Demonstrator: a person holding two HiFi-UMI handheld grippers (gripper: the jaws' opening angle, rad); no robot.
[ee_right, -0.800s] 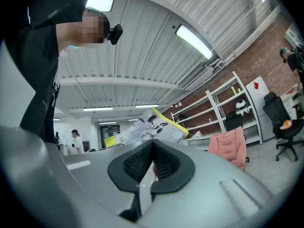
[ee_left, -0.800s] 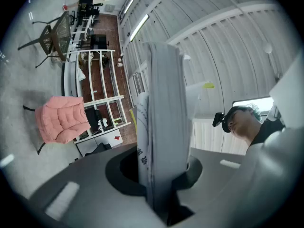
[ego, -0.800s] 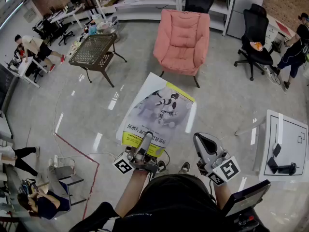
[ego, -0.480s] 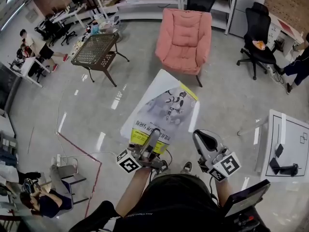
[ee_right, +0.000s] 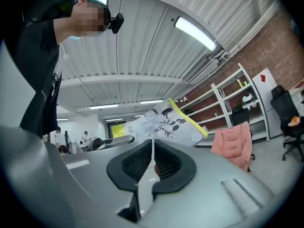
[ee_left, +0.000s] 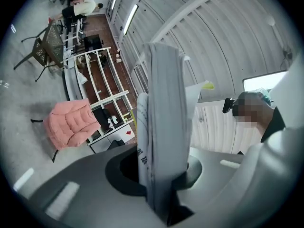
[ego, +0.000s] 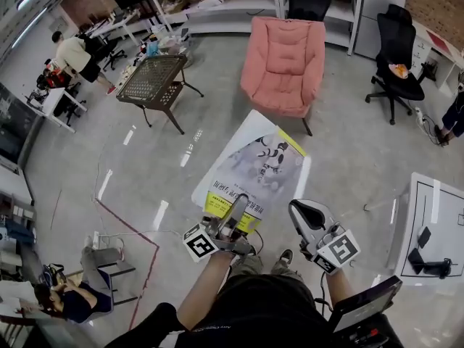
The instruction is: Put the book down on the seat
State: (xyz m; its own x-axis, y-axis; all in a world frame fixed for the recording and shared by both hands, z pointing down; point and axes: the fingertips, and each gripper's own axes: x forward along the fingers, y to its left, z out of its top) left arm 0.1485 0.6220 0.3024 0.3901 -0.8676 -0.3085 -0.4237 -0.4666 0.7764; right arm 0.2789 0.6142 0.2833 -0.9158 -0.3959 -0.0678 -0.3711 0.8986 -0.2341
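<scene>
Low at the centre of the head view, the left gripper (ego: 233, 214) is seen clamped on the near, yellow-banded edge of a large, thin book (ego: 255, 167). The book is held out forward from the person's body, above the pale glossy floor (ego: 145, 158). Its cover is turned upward, and a picture of a robot figure and a yellow strip along one side can be made out on it. The far corner of the book is pointed toward a pink armchair (ego: 286, 60), which stands farther ahead on the floor. The book is well apart from the armchair, and nothing is seen lying on the seat cushion. In the left gripper view the book is shown edge-on, rising straight up from between the two jaws, whose pads are pressed against its covers. The right gripper (ego: 301, 210) is held just beside the book's near right corner, apart from it. In the right gripper view its jaws are shown pressed together with nothing between them, and the book is seen beyond them, off to the left. A dark side table (ego: 154, 78) with a mesh top stands to the left of the armchair.
</scene>
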